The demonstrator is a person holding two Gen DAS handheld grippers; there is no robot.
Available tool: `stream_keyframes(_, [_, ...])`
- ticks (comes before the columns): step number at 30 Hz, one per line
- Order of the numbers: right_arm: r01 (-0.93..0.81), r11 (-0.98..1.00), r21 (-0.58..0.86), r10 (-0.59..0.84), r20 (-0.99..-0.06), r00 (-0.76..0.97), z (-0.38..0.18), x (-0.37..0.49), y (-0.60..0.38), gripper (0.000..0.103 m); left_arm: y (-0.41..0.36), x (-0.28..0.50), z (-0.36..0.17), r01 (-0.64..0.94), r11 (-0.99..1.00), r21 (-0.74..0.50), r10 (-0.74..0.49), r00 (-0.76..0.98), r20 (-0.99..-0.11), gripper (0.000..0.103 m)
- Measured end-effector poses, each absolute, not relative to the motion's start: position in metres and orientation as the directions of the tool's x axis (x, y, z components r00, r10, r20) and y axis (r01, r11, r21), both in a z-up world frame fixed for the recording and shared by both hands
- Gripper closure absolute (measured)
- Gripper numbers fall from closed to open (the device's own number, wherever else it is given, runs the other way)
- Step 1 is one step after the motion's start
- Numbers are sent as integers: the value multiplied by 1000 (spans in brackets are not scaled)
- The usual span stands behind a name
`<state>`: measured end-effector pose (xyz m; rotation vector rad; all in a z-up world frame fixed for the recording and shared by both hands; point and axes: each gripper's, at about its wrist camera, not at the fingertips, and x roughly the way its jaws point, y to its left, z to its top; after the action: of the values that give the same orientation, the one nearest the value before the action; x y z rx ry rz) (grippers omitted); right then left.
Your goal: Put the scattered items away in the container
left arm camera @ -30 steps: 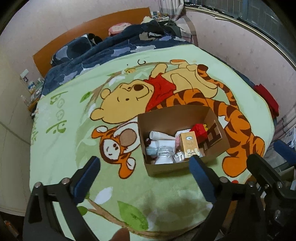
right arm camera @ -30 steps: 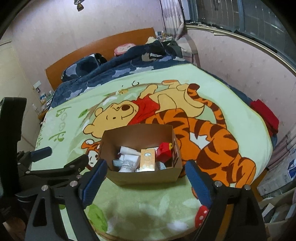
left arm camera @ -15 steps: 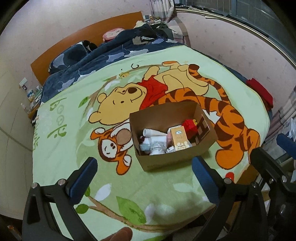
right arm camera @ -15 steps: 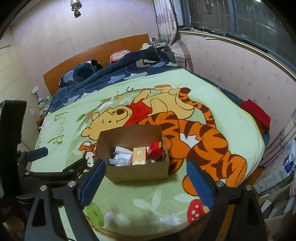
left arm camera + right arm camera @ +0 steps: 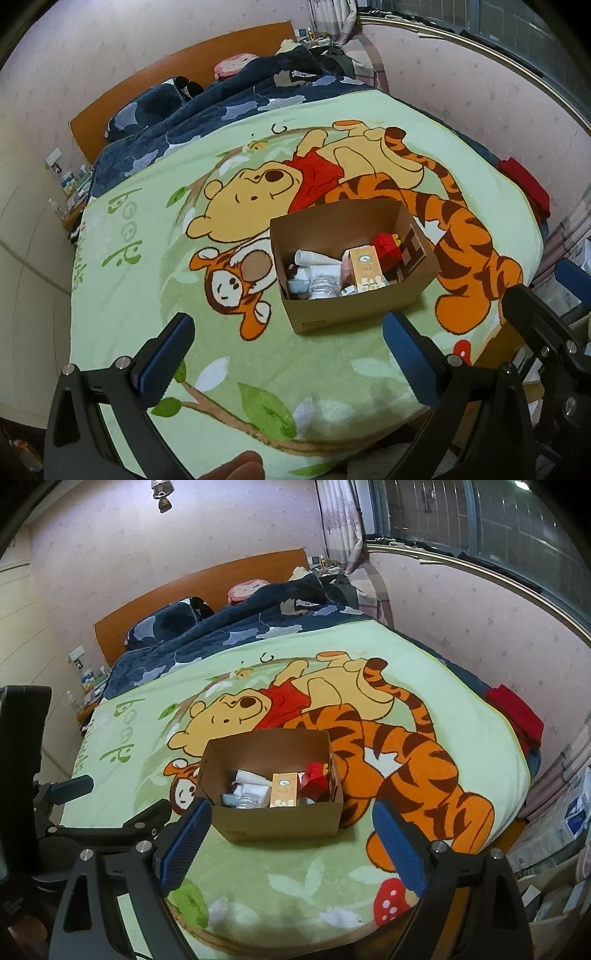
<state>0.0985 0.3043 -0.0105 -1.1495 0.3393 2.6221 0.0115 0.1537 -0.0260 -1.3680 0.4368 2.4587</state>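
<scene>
A brown cardboard box sits on a green cartoon blanket spread over a bed. The box is open at the top and stands on the tiger print, just beside the bear's head. Inside it lie the tidied items, packed close together: a white tube at the back left, a clear bottle with a white label in front of it, an orange carton upright in the middle, and a red block to the right against the wall of the box. Smaller pieces lie in the gaps, too small to tell apart.

The blanket around the box carries no loose items in either view.

The left gripper hangs above the near edge of the bed, its jaws wide apart with nothing between them; the box lies beyond its blue pads, well apart from both. A fingertip shows at the bottom edge of the left view.

The right gripper also hangs short of the box, jaws spread wide and empty, the box framed between the pads but not touched.

A dark blue quilt covers the far half of the bed, below a wooden headboard. A red cloth lies at the bed's right edge.
</scene>
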Motion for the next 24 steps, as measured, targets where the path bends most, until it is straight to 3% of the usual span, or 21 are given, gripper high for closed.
stream_keyframes(17, [-312, -946, 87, 152, -732, -664, -5, 99, 297, 12, 144, 3, -35, -356, -934, -34, 187, -403, -896, 0])
stream_keyframes(24, [-314, -945, 86, 153, -734, -661, -5, 99, 297, 12, 150, 6, -37, -371, -928, 7, 158, -411, -898, 0])
